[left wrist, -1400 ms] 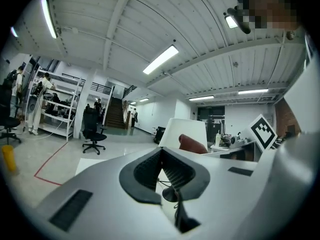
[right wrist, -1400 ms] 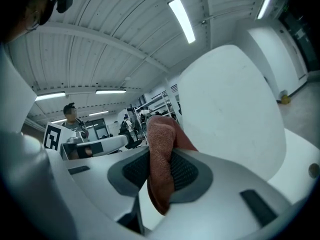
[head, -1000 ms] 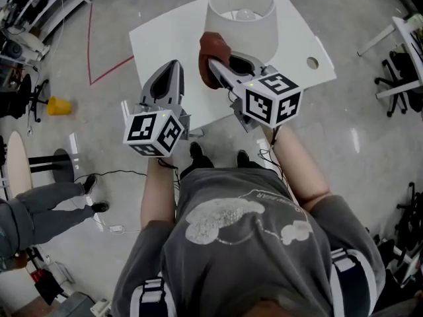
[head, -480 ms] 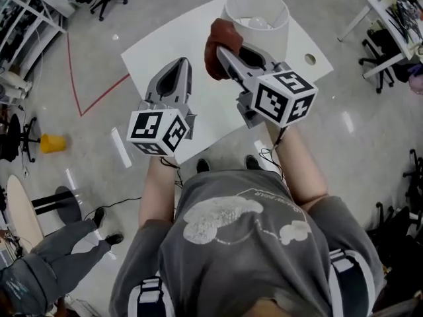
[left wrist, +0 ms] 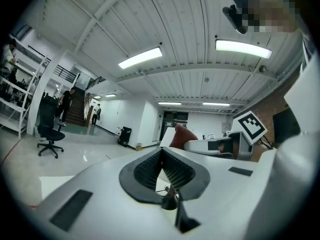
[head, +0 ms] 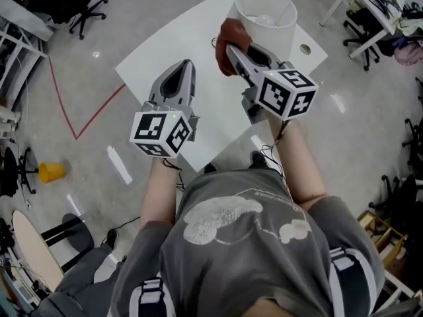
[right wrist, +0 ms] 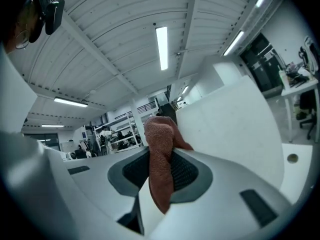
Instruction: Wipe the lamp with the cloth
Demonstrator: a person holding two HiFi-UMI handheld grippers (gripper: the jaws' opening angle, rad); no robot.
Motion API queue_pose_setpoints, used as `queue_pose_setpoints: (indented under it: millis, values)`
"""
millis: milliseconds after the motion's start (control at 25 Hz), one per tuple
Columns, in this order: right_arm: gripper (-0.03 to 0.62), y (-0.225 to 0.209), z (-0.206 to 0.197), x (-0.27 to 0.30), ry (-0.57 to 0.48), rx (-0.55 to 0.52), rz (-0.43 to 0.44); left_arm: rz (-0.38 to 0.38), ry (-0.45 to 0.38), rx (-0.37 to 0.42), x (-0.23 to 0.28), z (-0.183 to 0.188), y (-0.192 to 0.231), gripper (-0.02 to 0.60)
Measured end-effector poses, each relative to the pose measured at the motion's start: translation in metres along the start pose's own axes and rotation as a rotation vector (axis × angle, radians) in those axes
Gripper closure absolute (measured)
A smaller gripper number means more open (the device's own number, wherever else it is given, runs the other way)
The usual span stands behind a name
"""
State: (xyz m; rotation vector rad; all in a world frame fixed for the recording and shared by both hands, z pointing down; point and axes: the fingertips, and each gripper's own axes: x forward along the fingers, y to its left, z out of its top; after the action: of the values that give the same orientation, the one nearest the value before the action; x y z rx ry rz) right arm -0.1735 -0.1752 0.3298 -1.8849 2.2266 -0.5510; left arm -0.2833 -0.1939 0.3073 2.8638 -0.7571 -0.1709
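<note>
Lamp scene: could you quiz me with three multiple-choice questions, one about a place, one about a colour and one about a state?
1. Where does the lamp stand?
A) on the floor
B) on the table
C) on a chair

2. What colour is the cloth?
A) blue
B) yellow
C) reddish-brown

3. The right gripper is:
A) shut on the cloth
B) open and empty
C) shut on a cup

Answers:
1 B: the head view shows it standing on the white table.
2 C: the right gripper view shows it rust-red.
3 A: its jaws pinch the cloth between them.
</note>
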Motion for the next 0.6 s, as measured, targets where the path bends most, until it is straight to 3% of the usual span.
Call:
queue_pose_setpoints:
  millis: [360, 600]
  values:
    - [0.502, -0.014, -0.064, 0.008, 0.098, 0.054, -0.132, -0.055, 0.077, -0.054, -0.012, -0.022, 0.019, 0.574]
    - [0.502, -0.022, -0.091, 0.005, 0.15, 0.054, -0.167, -0.056, 0.119, -0.052, -0.007, -0.036, 0.016, 0.574]
